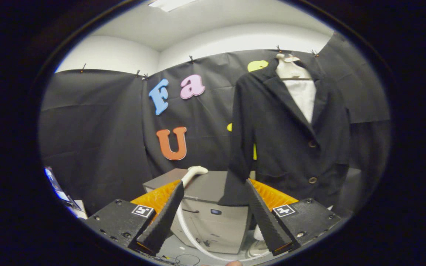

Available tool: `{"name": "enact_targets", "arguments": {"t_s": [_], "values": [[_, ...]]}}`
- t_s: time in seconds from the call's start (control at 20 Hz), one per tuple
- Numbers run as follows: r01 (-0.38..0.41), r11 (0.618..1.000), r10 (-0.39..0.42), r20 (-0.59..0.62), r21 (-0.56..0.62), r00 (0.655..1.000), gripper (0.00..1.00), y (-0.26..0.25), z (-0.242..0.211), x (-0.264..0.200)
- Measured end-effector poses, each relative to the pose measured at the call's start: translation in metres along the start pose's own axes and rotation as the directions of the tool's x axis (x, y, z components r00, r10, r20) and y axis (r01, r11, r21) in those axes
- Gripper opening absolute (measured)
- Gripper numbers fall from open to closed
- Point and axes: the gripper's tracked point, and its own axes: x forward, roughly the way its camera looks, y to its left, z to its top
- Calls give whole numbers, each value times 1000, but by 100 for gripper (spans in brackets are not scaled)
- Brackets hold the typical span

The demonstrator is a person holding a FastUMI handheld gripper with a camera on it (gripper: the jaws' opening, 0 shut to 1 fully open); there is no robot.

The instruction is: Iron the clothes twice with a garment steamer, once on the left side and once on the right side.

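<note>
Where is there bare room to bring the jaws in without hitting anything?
The open gripper has free space ahead, over the bare top of the grey cabinet, between the white steamer handle and the black jacket's hanging sleeve. It is crowded below, where the white hose curves past the cabinet.

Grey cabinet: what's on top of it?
A white steamer head lies on the grey cabinet, beyond the open claw. The black jacket covers the cabinet's right part.

Claw [213, 188] at lower centre of frame, fingers spread apart, nothing between them. Grey box [213, 218] just ahead, between the fingers. Steamer handle [194, 173] on the box's top, hose [187, 229] trailing down its front. Jacket [290, 136] hung at right of frame, behind the box.
</note>
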Motion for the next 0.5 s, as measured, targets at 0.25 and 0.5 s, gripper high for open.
{"name": "enact_targets", "arguments": {"t_s": [0.25, 0.5], "values": [[-76, 997, 74, -110, -12, 991, 100, 48, -8, 125], [-66, 997, 54, -286, -32, 957, 100, 68, -38, 227]]}}
